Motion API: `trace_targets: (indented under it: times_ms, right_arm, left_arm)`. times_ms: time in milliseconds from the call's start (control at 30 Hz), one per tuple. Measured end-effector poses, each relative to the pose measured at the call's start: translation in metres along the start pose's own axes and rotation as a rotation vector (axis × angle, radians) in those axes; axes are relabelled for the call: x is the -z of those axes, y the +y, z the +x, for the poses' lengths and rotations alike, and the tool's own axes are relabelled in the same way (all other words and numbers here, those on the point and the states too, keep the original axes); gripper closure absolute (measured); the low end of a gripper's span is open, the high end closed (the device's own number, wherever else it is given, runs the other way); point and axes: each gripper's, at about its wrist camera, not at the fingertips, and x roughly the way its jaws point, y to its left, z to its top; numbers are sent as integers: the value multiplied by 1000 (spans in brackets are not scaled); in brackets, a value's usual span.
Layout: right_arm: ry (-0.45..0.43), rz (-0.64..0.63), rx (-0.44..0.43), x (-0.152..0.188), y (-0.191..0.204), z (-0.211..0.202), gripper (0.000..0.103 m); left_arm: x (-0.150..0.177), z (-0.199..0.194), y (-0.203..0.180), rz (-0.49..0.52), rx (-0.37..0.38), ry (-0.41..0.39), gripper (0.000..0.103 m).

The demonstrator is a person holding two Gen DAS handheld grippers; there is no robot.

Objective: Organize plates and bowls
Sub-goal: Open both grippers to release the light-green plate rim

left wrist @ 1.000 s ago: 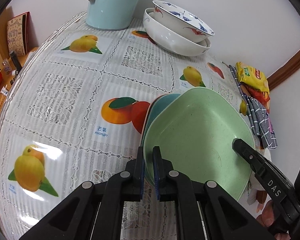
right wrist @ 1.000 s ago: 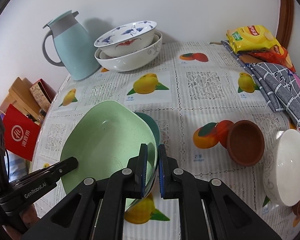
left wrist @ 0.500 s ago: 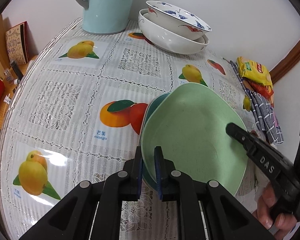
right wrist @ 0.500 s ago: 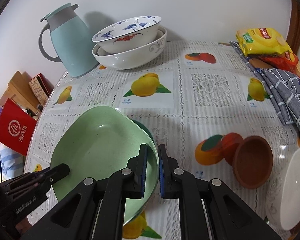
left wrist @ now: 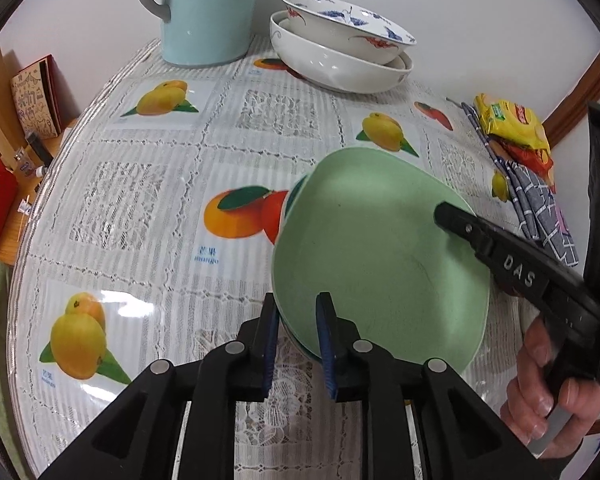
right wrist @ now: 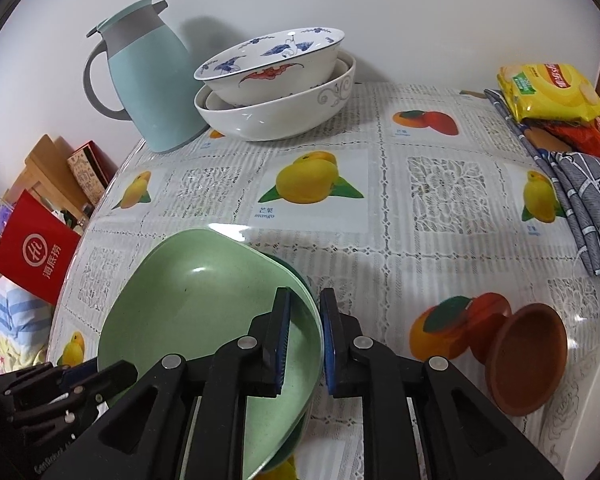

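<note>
Green plate [left wrist: 380, 248] rim sits btwn both hand-held grippers, left [left wrist: 296, 316] & right [right wrist: 305, 312], jaws just opening, pads clear.

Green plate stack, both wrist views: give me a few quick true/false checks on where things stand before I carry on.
1. The light green plate sits on top of a darker teal plate. True.
2. The blue-patterned bowl is nested in the larger white bowl. True.
3. The brown clay bowl is stacked on the green plate. False: it lies tipped on the tablecloth, apart from the plates.
4. The left tongs have let go and are away from the plates. False: the plate rim sits between their jaws, which have just been opening.
5. The kettle is red. False: it is pale blue.
</note>
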Motion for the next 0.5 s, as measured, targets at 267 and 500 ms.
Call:
trace_targets:
  times_ms: [267, 500]
  right_arm:
    - [-74, -8, -34, -1, 2, -31, 62]
    - [-118, -1, -8, 16, -6, -67, 50]
  left_arm:
    - [8, -15, -6, 31, 13, -14, 64]
    - [18, -35, -15, 46, 10, -42, 64]
